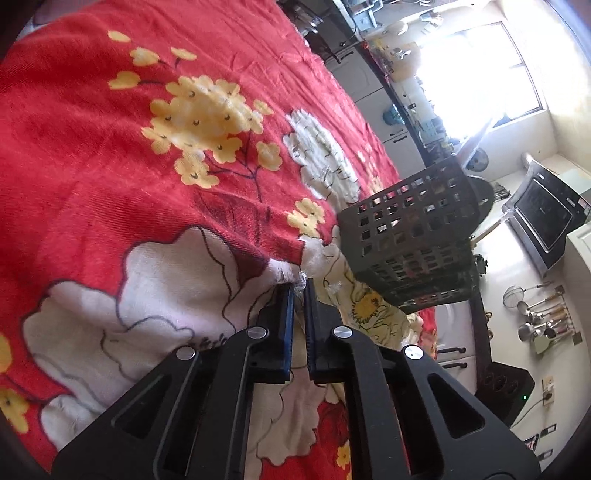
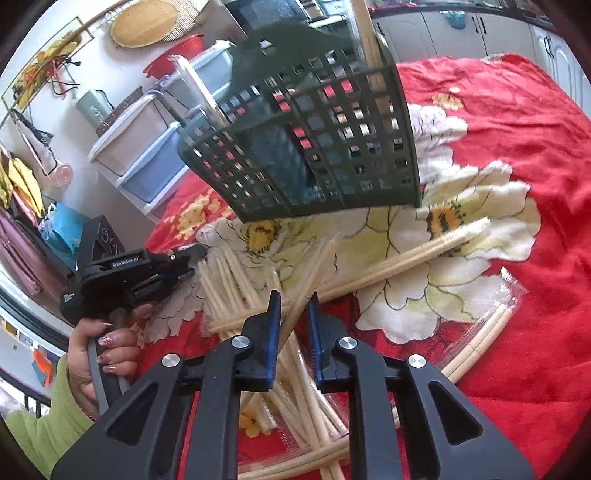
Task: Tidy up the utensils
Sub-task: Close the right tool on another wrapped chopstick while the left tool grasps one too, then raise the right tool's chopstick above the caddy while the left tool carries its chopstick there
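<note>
Left hand-held gripper [image 1: 300,286] low over the red floral cloth [image 1: 110,147], blue-padded fingers nearly together with only a thin slit between them, tips pressed at a crinkle of clear plastic wrap [image 1: 301,278] on a white flower; whether the wrap is truly pinched, hard to tell. Same hand-held gripper seen from the right wrist view at the left edge [image 2: 184,258], gripped by a hand [image 2: 99,354] with painted nails and a green sleeve, its tips hidden behind its own body there. Right hand-held gripper [image 2: 293,299] partly open, a single pale wooden chopstick [image 2: 314,273] running up between the fingers at a slant, close to the left finger [image 2: 271,325], gap showing on the right side; not clamped as far as visible. Scattered wooden chopsticks [image 2: 236,284] heaped on the cloth just below and left of the right hand-held gripper, one pair [image 2: 406,258] lying crosswise toward the right, another pair [image 2: 480,339] in a clear wrapper near right. Dark lattice utensil basket [image 2: 332,147] standing on the cloth beyond the pile, tilted in the fisheye view, a few wooden sticks [image 2: 364,33] upright inside it. Same basket [image 1: 413,236] to the far right of the left hand-held gripper, apart from it. Stacked plastic storage drawers [image 2: 147,155] beyond the surface at far left.
</note>
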{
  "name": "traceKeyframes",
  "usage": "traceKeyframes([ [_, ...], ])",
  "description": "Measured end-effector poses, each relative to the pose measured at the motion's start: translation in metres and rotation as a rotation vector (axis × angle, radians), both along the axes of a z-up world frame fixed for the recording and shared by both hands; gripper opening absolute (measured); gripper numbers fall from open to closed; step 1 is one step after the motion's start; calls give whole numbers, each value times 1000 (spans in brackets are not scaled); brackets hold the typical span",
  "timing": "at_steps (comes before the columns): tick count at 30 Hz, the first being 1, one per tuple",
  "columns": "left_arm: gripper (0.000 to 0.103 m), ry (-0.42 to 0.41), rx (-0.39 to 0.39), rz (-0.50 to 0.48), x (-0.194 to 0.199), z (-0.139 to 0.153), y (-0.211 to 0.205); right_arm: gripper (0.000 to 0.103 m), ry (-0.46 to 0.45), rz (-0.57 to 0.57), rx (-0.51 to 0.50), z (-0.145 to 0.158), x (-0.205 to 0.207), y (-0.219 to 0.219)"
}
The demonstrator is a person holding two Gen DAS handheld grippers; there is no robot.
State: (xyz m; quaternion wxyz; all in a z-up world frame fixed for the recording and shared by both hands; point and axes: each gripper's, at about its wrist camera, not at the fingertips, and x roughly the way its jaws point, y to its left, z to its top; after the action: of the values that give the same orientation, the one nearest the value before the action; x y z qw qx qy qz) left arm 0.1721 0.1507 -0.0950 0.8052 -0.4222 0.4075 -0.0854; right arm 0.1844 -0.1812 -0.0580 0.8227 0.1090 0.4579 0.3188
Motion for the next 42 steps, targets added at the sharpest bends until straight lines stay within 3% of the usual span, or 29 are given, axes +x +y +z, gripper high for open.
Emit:
traceKeyframes([
  [17, 2, -288, 219, 71, -55, 109, -1, 6, -178, 41, 20, 61, -14, 7],
  [27, 2, -412, 260, 41, -68, 155, -18, 6, -270, 62, 36, 92, -23, 13],
  [42, 2, -512, 291, -83, -58, 189, -67, 6, -379, 13, 54, 123, -27, -4],
])
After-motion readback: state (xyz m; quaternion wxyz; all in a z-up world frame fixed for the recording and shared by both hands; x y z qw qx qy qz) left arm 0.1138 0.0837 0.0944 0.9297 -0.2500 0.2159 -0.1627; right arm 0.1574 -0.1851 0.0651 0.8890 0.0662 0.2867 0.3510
